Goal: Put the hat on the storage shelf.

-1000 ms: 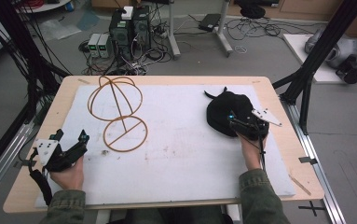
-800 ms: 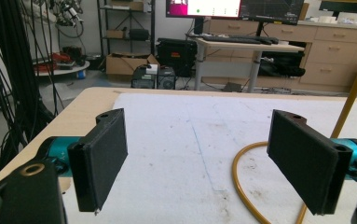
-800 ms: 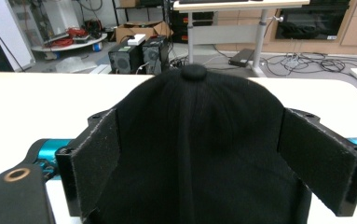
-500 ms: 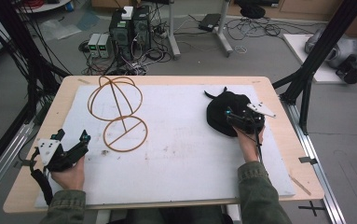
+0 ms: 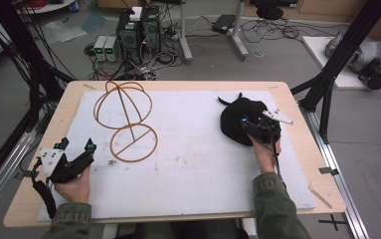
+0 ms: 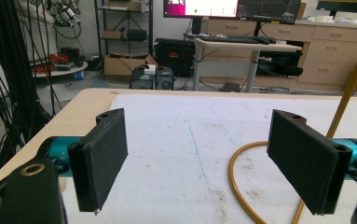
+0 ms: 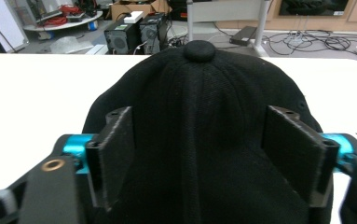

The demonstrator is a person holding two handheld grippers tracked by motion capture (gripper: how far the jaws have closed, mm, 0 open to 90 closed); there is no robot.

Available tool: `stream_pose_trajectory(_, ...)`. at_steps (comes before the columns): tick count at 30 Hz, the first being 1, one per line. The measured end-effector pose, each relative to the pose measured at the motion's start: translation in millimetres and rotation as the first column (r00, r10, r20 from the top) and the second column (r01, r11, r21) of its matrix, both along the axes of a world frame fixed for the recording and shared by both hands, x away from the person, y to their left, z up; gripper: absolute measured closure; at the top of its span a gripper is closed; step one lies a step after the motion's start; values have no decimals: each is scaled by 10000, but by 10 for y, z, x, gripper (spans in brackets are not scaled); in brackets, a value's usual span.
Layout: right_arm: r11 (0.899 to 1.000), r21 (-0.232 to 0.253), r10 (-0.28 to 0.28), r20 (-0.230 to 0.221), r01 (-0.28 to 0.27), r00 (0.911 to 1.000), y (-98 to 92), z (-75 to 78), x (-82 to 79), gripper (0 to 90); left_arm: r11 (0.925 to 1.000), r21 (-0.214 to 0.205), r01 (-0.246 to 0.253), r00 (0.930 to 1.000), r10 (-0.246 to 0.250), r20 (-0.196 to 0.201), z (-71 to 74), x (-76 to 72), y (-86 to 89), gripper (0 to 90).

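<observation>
Lying crown-up on the table (image 5: 188,94), the black cap (image 7: 199,107) is pointing its button away from the right gripper (image 7: 209,158). That gripper's jaws are closing around the cap, not yet visibly pinching it. Near the wire stand (image 5: 126,122), the left gripper (image 6: 204,163) is resting wide open.

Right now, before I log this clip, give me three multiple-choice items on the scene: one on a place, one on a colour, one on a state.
1. Where does the wire stand sit on the table?
A. on the person's left half
B. beside the right hand
C. at the near edge, in the middle

2. What colour is the cap?
A. white
B. black
C. red

3. How do the right tongs stand at the cap?
A. jaws apart, astride the crown, not yet pressing it
C. shut with nothing between them
B. lying on the mat, far from the cap

Key: 1 A, the high view shows the stand near the left tongs. 2 B, the cloth and its top button are black. 3 A, the right gripper view shows the jaws, which have just been closing, on either side of the crown.
</observation>
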State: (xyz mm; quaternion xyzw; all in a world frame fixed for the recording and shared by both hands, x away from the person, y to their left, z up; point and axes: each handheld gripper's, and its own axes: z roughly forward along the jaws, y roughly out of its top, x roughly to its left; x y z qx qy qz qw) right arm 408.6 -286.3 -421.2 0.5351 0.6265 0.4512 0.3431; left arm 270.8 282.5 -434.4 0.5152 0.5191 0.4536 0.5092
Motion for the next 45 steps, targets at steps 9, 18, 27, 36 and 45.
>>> stream_pose_trajectory(9,9998,-177,46,-413,-54,9991,54,-11,-22,769,10000,-9,34,10000,-34,-27,-3,3,-2,205)
stream_pose_trajectory(18,9997,-104,201,-314,-205,9993,64,37,-71,877,10000,9,47,10000,-47,-17,-2,2,2,206)
stream_pose_trajectory(27,9996,-39,272,-28,-272,9996,33,58,-92,876,10000,-3,36,10000,-36,14,-5,11,1,207)
stream_pose_trajectory(36,9994,85,328,596,-334,9977,29,129,-167,877,9999,16,102,9999,-102,-10,-5,33,-14,207)
stream_pose_trajectory(45,9987,436,199,1442,-264,9893,18,267,-276,876,9999,4,135,9999,-135,-7,-4,40,-21,208)
